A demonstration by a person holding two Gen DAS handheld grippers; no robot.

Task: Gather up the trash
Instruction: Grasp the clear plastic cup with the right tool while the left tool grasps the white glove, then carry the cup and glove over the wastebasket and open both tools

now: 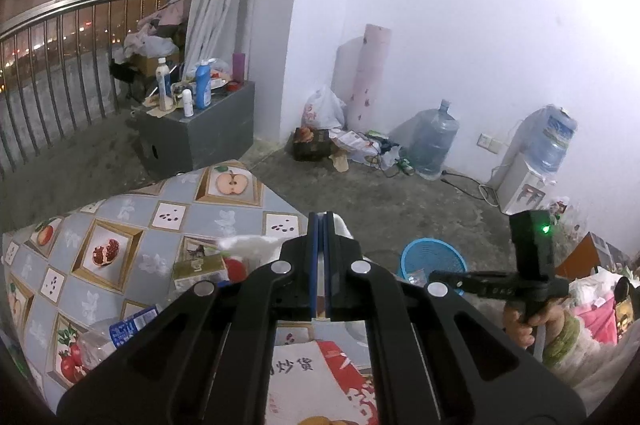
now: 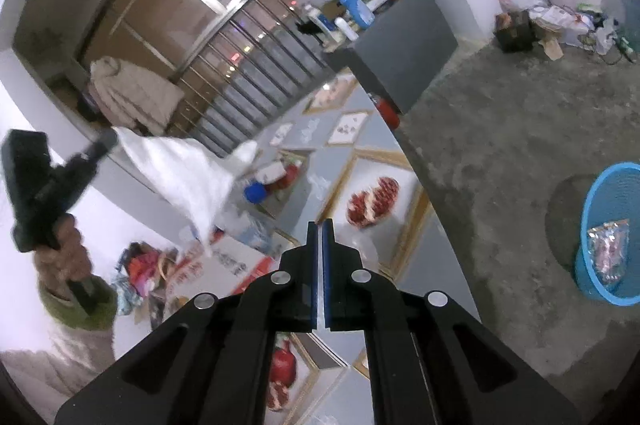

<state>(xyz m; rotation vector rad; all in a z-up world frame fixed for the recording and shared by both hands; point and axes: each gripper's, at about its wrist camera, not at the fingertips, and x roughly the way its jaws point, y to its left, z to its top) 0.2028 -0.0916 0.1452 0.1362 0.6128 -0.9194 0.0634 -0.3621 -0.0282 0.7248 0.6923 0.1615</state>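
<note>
My left gripper [image 1: 320,225] is shut on a white tissue [image 1: 256,245] and holds it above the fruit-patterned table [image 1: 120,225]. In the right wrist view the left gripper [image 2: 110,139] shows at the left with the tissue [image 2: 184,177] hanging from its tip. My right gripper [image 2: 320,229] is shut and empty above the table's edge [image 2: 404,245]; it also shows at the right in the left wrist view [image 1: 436,275]. A blue trash basket [image 2: 612,233] stands on the floor to the right with a snack wrapper [image 2: 608,253] inside; it shows in the left wrist view [image 1: 432,257].
On the table lie a crushed plastic bottle [image 1: 120,333], a green carton [image 1: 200,269], a red cap [image 1: 236,269] and a red-and-white paper bag [image 1: 320,377]. A grey cabinet [image 1: 200,129] with bottles, water jugs [image 1: 434,141] and floor clutter [image 1: 352,145] stand by the wall.
</note>
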